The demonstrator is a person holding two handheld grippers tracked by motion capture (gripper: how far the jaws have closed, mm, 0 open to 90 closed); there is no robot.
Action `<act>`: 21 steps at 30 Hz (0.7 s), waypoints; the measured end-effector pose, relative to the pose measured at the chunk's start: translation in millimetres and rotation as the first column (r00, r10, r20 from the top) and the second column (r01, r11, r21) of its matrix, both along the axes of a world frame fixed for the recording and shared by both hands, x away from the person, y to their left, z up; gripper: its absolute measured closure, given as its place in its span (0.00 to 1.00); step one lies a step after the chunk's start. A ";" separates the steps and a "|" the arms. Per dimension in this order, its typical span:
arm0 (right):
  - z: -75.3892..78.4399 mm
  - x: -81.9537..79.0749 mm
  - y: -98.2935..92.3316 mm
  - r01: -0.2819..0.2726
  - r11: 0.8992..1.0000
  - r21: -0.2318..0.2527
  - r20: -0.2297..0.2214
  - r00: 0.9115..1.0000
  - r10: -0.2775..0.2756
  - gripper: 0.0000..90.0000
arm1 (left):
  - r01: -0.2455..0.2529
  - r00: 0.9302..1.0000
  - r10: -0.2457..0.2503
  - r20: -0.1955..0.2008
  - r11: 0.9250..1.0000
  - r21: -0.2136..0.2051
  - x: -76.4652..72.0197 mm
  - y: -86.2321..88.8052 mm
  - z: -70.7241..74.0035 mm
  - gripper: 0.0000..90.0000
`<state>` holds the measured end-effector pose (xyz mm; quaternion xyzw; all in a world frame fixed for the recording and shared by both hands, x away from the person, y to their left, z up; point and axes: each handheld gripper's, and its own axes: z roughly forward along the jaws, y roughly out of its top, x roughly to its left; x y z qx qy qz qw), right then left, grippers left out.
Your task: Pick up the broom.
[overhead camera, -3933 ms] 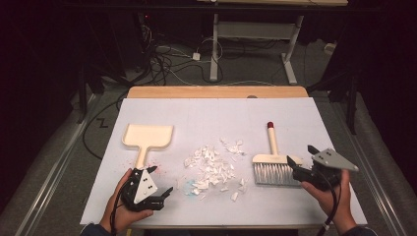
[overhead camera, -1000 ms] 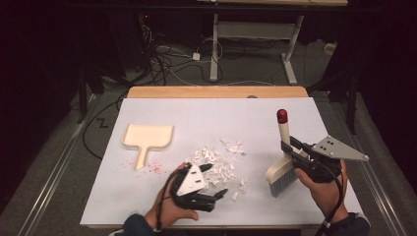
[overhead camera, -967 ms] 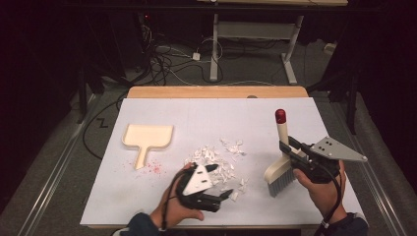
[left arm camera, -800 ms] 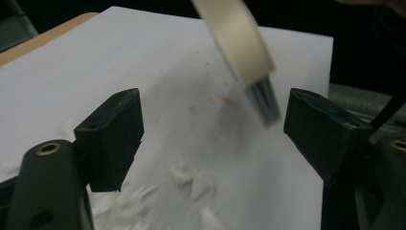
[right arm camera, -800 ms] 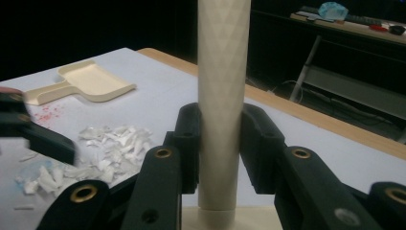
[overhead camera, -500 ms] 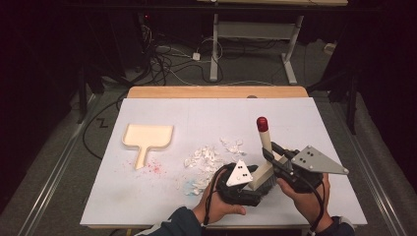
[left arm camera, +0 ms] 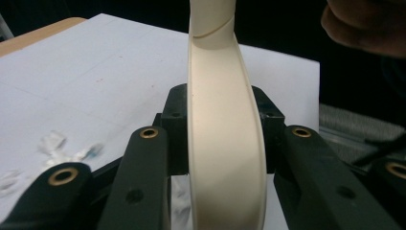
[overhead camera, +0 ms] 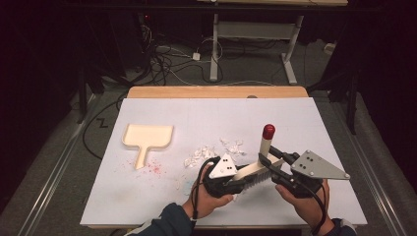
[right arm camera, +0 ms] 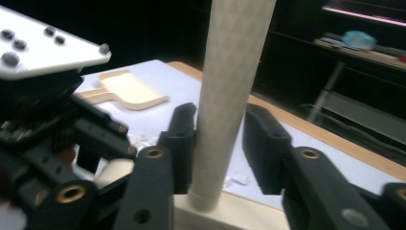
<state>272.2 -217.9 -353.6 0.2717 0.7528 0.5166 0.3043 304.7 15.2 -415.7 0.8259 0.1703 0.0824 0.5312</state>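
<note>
A cream brush with a red-tipped handle stands tilted over the table's front, held between both hands. My left gripper is shut on the brush head, having just been closing; in the left gripper view the cream back of the brush is pinched between the pads. My right gripper sits around the handle; its jaws have just been opening, and one pad stands slightly off the handle. A cream dustpan lies flat at the left. White paper scraps are scattered mid-table.
The white table top ends in a wooden strip at the back. Faint red specks mark the surface below the dustpan. Cables and desk legs stand on the dark floor beyond.
My left gripper has travelled right from beside the scraps to the brush and closed on its head. The right hand brought the brush left toward the middle and loosened its jaws.
</note>
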 end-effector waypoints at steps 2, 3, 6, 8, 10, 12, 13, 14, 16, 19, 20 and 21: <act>0.5 2.1 -2.8 -0.077 0.997 -0.028 -0.017 0.997 0.076 0.61 | 0.009 1.000 -0.009 0.005 1.000 0.016 0.1 11.5 2.5 0.72; 0.5 2.1 -2.8 -0.077 0.997 -0.028 -0.017 0.997 0.076 0.61 | 0.009 1.000 -0.009 0.005 1.000 0.016 0.1 11.5 2.5 0.72; -0.4 4.3 -8.5 -0.196 0.980 -0.043 -0.037 0.980 0.194 0.53 | 0.043 0.999 -0.043 -0.002 0.998 0.034 1.8 30.4 4.4 0.72; -2.6 7.3 -8.6 -0.244 0.966 -0.090 -0.075 0.968 0.237 0.48 | 0.077 0.997 -0.077 0.004 0.995 0.064 0.3 40.5 4.2 0.72; -10.7 10.4 -3.6 -0.337 0.933 -0.129 -0.129 0.938 0.321 0.47 | 0.125 0.992 -0.125 0.000 0.989 0.082 -2.7 48.9 3.3 0.72; -17.9 9.7 3.1 -0.374 0.913 -0.162 -0.131 0.925 0.355 0.47 | 0.171 0.985 -0.173 0.006 0.980 0.099 -7.8 55.7 1.3 0.72; -17.9 9.7 3.1 -0.374 0.913 -0.162 -0.131 0.925 0.355 0.47 | 0.189 0.982 -0.190 0.005 0.976 0.109 -9.9 58.3 -0.1 0.72; -25.9 11.0 10.4 -0.438 0.883 -0.170 -0.176 0.895 0.411 0.46 | 0.199 0.980 -0.200 0.000 0.973 0.120 -11.3 60.2 -1.6 0.72; -35.2 12.4 18.3 -0.469 0.861 -0.196 -0.215 0.878 0.429 0.46 | 0.231 0.973 -0.232 -0.010 0.963 0.135 -14.2 63.7 -5.3 0.72; -49.6 15.0 28.7 -0.527 0.822 -0.217 -0.295 0.838 0.459 0.47 | 0.283 0.958 -0.286 -0.001 0.947 0.149 -18.0 62.8 -4.8 0.72; -49.6 15.0 28.7 -0.527 0.822 -0.217 -0.295 0.838 0.459 0.47 | 0.283 0.958 -0.286 -0.001 0.947 0.149 -18.0 62.8 -4.8 0.72; -57.4 16.4 33.9 -0.571 0.789 -0.227 -0.333 0.807 0.488 0.50 | 0.295 0.954 -0.299 0.004 0.944 0.151 -19.8 61.5 -4.2 0.72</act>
